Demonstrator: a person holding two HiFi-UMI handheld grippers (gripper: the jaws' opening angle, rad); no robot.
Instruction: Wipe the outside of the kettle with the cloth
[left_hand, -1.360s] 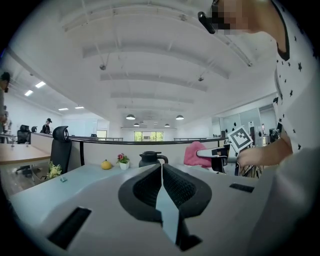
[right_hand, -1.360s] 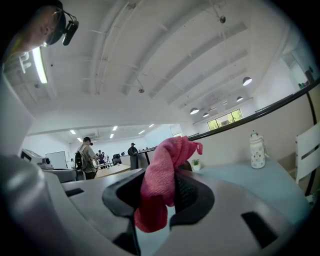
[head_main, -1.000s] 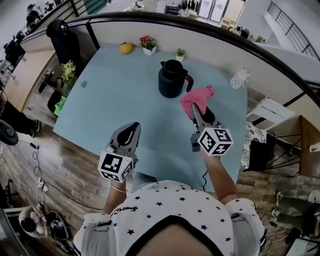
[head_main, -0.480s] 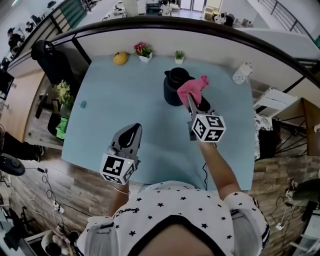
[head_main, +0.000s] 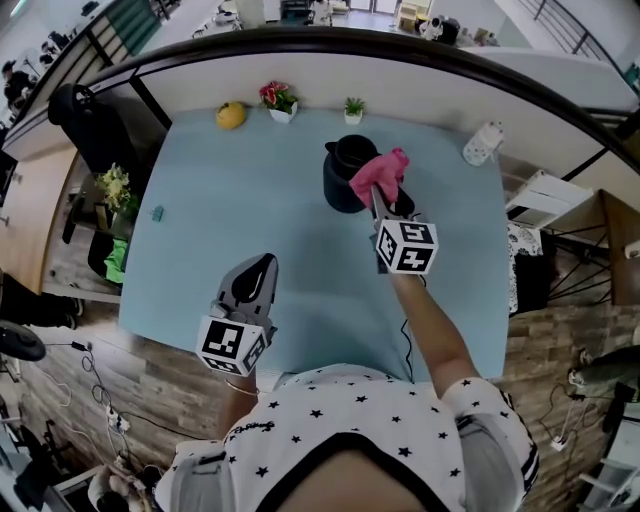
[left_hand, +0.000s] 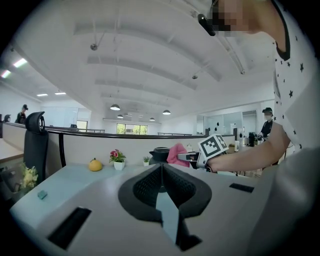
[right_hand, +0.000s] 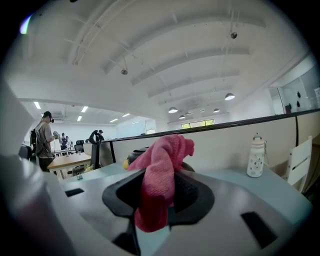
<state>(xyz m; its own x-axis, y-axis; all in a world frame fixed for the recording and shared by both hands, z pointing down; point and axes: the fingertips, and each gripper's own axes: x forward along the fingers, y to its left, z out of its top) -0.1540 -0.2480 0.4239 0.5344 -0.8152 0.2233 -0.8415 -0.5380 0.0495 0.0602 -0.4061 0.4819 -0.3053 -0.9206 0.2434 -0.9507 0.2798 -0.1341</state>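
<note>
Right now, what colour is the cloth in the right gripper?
Pink cloth; clearest in the right gripper view.

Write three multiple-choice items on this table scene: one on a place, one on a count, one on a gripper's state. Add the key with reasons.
1. Where on the light blue table does the round black kettle stand?
A) near left corner
B) far half, near the middle
C) near right edge

2. How many small potted plants stand along the table's far edge?
A) two
B) none
C) five

3. What state is the right gripper in?
A) open, empty
B) shut, empty
C) shut on the pink fuzzy cloth

Key:
1 B, since the head view shows the kettle well beyond mid-table, about midway across.
2 A, since only a red-flowered white pot and a little green plant stand there.
3 C, since the right gripper view shows the cloth pinched between its jaws.
</note>
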